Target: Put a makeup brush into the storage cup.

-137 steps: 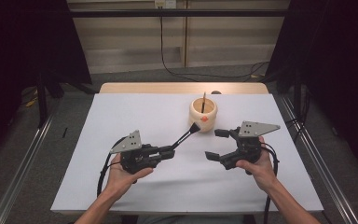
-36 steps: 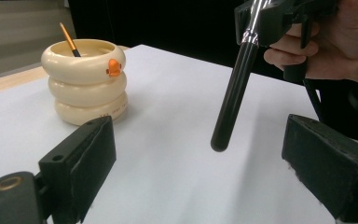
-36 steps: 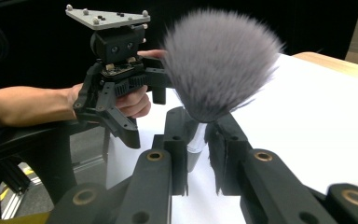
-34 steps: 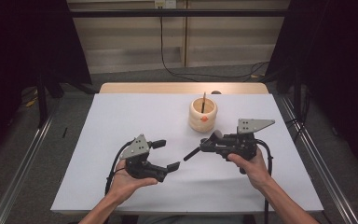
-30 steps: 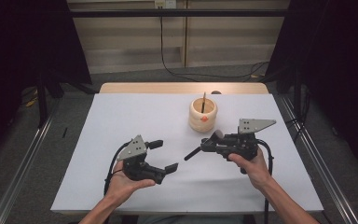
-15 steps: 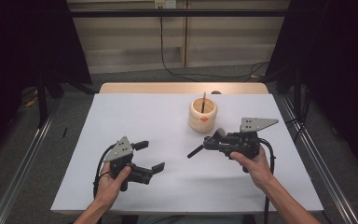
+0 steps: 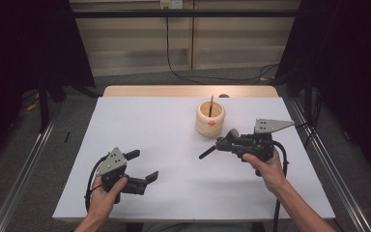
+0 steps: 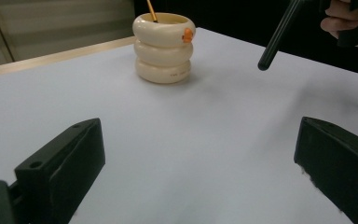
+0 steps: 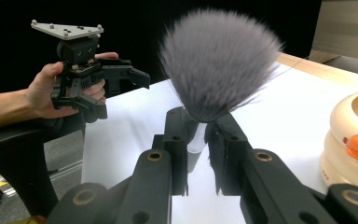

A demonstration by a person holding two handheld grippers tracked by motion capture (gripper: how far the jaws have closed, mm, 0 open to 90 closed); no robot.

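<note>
Compared with the earliest frame, in which the brush was carried by the left gripper (image 7: 143,166) with its handle angled up toward the cup, the brush (image 7: 218,144) is now seen clamped in the right gripper (image 7: 223,143), and the left gripper has been drawn back toward the person's near left corner of the table (image 7: 149,121), well apart from the right one. The right gripper is found close to where it was a second ago.

The jaws of the right gripper are closed on the ferrule of the brush, just below the bristles. In the right gripper view the grey bristle head (image 9: 219,60) is seen standing above the jaw tips. In the high view the long axis of the brush is tilted, with the dark handle (image 7: 206,152) pointed down and to the left, away from the gripper body and off the table surface.

The jaws of the left gripper are held wide apart with nothing between them. The ringed cream cup (image 7: 209,119), with a thin stick (image 7: 211,104) in it, is placed just beyond the right gripper.
</note>
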